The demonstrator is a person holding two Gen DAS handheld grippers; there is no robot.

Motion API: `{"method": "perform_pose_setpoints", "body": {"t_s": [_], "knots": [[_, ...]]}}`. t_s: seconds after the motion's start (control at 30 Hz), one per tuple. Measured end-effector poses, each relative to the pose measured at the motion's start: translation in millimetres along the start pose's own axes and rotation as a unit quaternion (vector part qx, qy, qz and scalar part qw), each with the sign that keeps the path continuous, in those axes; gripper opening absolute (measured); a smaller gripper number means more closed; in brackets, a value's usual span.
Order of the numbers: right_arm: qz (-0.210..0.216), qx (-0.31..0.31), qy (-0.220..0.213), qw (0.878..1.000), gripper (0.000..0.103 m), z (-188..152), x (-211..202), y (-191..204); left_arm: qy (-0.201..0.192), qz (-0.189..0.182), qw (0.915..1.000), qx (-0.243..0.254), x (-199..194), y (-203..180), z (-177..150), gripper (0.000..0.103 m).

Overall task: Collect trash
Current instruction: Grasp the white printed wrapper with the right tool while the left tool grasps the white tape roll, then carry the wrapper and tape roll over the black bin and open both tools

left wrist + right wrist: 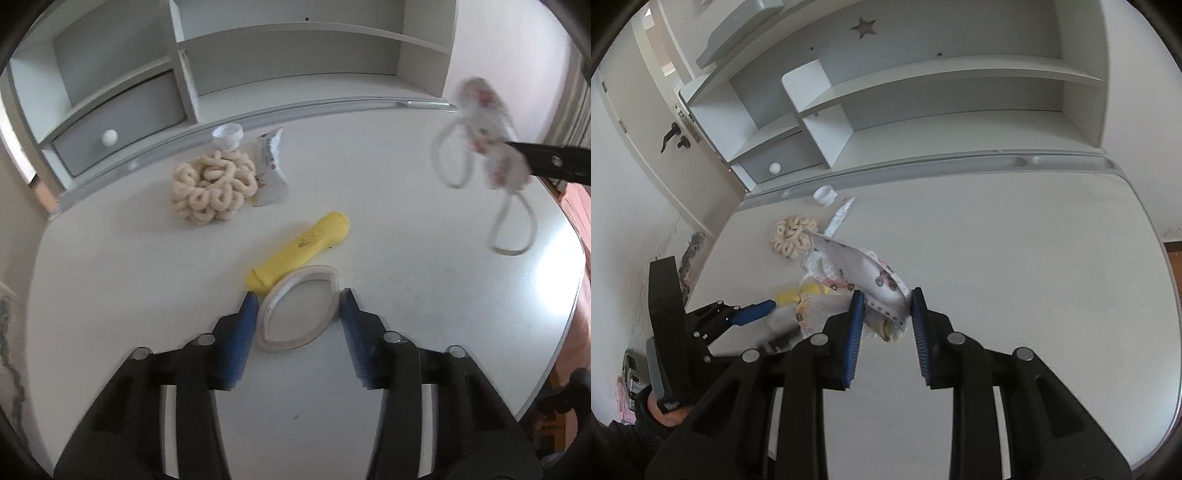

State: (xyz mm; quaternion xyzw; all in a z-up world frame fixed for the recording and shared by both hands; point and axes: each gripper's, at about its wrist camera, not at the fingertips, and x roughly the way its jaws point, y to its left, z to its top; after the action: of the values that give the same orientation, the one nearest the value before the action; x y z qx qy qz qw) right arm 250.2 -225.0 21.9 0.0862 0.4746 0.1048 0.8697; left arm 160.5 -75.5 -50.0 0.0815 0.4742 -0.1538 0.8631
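My right gripper (886, 295) is shut on a white patterned face mask (864, 277) and holds it above the table; the mask (484, 147) hangs blurred with its ear loops at the upper right of the left wrist view. My left gripper (299, 299) is open, its blue fingers on either side of a white oval plastic lid (299, 308) lying on the table. A yellow banana-like piece (299, 251) lies just beyond the lid. A bag of ring-shaped snacks (212, 188), a crumpled white wrapper (271, 170) and a white bottle cap (228, 134) sit farther back.
The white table (406, 295) has a rounded edge on the right. A grey shelf unit with a drawer (118, 118) stands along its back. A door with a black handle (670, 136) is at the left.
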Motion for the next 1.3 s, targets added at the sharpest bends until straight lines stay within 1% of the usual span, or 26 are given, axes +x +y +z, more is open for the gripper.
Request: {"method": "perform_pose_setpoints", "body": {"t_s": [0.03, 0.07, 0.1, 0.13, 0.27, 0.37, 0.47, 0.5, 0.57, 0.6, 0.67, 0.7, 0.77, 0.83, 0.87, 0.93, 0.97, 1.0, 1.07, 1.1, 1.13, 1.17, 1.3], "knots": [[-0.002, 0.002, -0.003, 1.0, 0.026, -3, -5, -4, 0.001, -0.011, 0.9999, -0.011, -2, 3, 0, 0.044], [-0.005, 0.006, -0.008, 1.0, 0.026, -7, -13, -12, 0.001, -0.013, 0.9998, -0.016, -7, 3, -2, 0.043], [-0.008, 0.011, -0.013, 1.0, 0.026, -12, -22, -20, -0.001, -0.005, 0.9999, -0.015, -12, 1, -4, 0.043], [-0.011, 0.014, -0.016, 1.0, 0.026, -15, -27, -25, -0.005, 0.0, 0.9999, -0.012, -17, -4, -5, 0.043], [-0.037, 0.049, -0.033, 0.998, 0.026, -42, -62, -67, -0.015, -0.012, 0.9998, -0.001, -27, -32, 0, 0.043], [-0.066, 0.084, -0.045, 0.993, 0.026, -71, -93, -106, -0.033, -0.045, 0.9982, 0.023, -33, -71, 12, 0.043], [-0.105, 0.129, -0.061, 0.984, 0.026, -108, -130, -151, -0.053, -0.087, 0.993, 0.06, -40, -128, 24, 0.043], [-0.117, 0.142, -0.066, 0.981, 0.026, -120, -140, -163, -0.06, -0.105, 0.9897, 0.077, -42, -151, 27, 0.043], [-0.147, 0.181, -0.077, 0.969, 0.026, -153, -168, -197, -0.071, -0.136, 0.9825, 0.106, -44, -194, 30, 0.043], [-0.162, 0.195, -0.081, 0.964, 0.026, -166, -178, -210, -0.073, -0.157, 0.9767, 0.127, -45, -225, 31, 0.043], [-0.193, 0.233, -0.086, 0.949, 0.026, -202, -203, -240, -0.078, -0.19, 0.967, 0.15, -47, -261, 29, 0.043], [-0.203, 0.248, -0.087, 0.943, 0.026, -216, -210, -251, -0.081, -0.208, 0.9603, 0.166, -48, -286, 27, 0.043], [-0.225, 0.287, -0.083, 0.927, 0.026, -253, -226, -279, -0.075, -0.235, 0.9499, 0.192, -45, -325, 22, 0.043], [-0.242, 0.315, -0.075, 0.915, 0.026, -282, -233, -300, -0.068, -0.269, 0.9354, 0.22, -39, -367, 12, 0.043], [-0.25, 0.33, -0.068, 0.908, 0.026, -299, -234, -312, -0.063, -0.271, 0.9323, 0.231, -36, -380, 8, 0.043], [-0.258, 0.352, -0.054, 0.898, 0.026, -326, -233, -330, -0.055, -0.284, 0.9208, 0.262, -30, -413, -8, 0.043], [-0.26, 0.365, -0.045, 0.893, 0.026, -341, -231, -341, -0.053, -0.287, 0.916, 0.276, -29, -427, -15, 0.043], [-0.261, 0.372, -0.037, 0.89, 0.026, -349, -227, -345, -0.043, -0.287, 0.9122, 0.289, -22, -441, -23, 0.043], [-0.258, 0.388, -0.011, 0.885, 0.026, -374, -216, -360, -0.017, -0.294, 0.9069, 0.301, -7, -460, -34, 0.043], [-0.255, 0.393, 0.003, 0.884, 0.026, -380, -210, -366, 0.001, -0.3, 0.9035, 0.306, 2, -468, -41, 0.043], [-0.253, 0.397, 0.019, 0.882, 0.026, -389, -202, -371, 0.013, -0.3, 0.9022, 0.309, 12, -474, -45, 0.043], [-0.251, 0.401, 0.033, 0.88, 0.026, -398, -195, -377, 0.025, -0.296, 0.9019, 0.314, 22, -480, -51, 0.043], [-0.238, 0.408, 0.064, 0.879, 0.026, -415, -172, -388, 0.044, -0.285, 0.9021, 0.321, 45, -495, -61, 0.043]]}}
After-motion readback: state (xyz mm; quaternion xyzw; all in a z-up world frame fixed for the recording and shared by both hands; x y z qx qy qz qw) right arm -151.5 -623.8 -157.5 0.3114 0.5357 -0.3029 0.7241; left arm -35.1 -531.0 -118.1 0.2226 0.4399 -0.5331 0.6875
